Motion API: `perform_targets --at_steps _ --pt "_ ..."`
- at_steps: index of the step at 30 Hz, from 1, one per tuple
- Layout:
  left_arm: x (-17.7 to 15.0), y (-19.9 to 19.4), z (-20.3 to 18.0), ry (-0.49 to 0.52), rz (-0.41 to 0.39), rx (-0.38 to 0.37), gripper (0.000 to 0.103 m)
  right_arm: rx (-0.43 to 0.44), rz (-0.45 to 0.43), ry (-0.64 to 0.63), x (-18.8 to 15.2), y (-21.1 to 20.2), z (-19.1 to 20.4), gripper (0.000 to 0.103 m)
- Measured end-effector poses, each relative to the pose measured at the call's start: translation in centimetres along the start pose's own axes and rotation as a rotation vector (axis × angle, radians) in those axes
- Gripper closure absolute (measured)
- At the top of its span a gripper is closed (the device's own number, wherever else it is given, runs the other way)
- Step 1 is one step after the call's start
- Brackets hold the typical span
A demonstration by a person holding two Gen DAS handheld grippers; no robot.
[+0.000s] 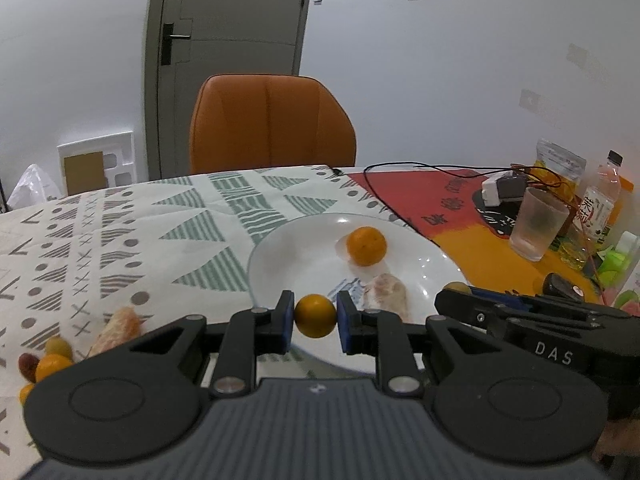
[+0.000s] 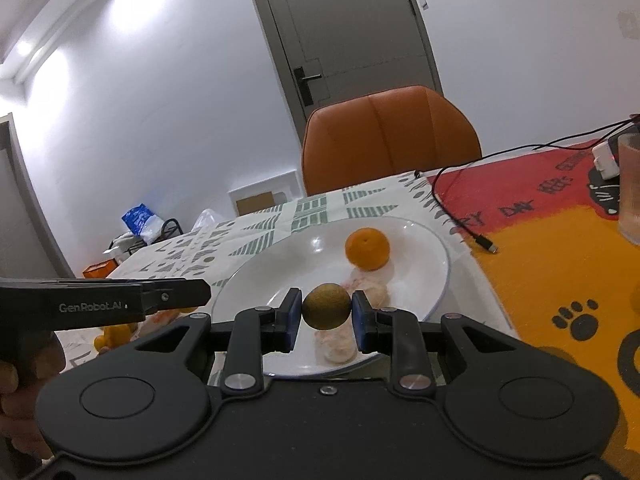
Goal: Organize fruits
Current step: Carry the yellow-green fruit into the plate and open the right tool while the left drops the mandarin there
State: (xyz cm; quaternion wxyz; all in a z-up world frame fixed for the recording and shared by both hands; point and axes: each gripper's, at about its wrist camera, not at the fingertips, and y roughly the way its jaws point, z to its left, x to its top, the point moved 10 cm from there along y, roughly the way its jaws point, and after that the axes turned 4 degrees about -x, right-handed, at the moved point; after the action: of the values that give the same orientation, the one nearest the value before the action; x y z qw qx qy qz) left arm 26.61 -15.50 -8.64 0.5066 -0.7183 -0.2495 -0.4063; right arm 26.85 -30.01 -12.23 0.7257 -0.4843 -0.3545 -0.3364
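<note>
My left gripper [image 1: 315, 316] is shut on a small orange fruit [image 1: 315, 315], held over the near rim of a white plate [image 1: 288, 256]. On the plate lie a mandarin [image 1: 366, 246] and a pale peeled fruit piece [image 1: 386, 294]. My right gripper [image 2: 327, 312] is shut on a small brownish-green round fruit [image 2: 327, 311] above the same plate [image 2: 420, 280], near the mandarin [image 2: 367, 249] and pale peeled pieces [image 2: 336, 346]. The right gripper's body [image 1: 520, 320] shows at the right of the left wrist view. The left gripper's side [image 2: 100, 304] shows at the left of the right wrist view.
Loose fruits [image 1: 48, 356] and a peeled segment [image 1: 118, 328] lie on the patterned cloth at left. A frosted glass [image 1: 538, 224], bottle [image 1: 602, 196], charger and black cable [image 1: 400, 200] crowd the orange-red mat at right. An orange chair [image 1: 272, 124] stands behind the table.
</note>
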Motion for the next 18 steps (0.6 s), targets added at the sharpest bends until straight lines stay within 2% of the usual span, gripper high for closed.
perform_targets --at_steps 12,18 --pt "0.8 1.1 -2.3 0.032 0.007 -0.033 0.082 -0.014 -0.025 0.023 0.5 -0.7 -1.0 0.072" --pt "0.8 0.6 -1.6 0.013 0.006 -0.01 0.078 -0.01 -0.021 0.022 0.4 -0.9 -0.9 0.07"
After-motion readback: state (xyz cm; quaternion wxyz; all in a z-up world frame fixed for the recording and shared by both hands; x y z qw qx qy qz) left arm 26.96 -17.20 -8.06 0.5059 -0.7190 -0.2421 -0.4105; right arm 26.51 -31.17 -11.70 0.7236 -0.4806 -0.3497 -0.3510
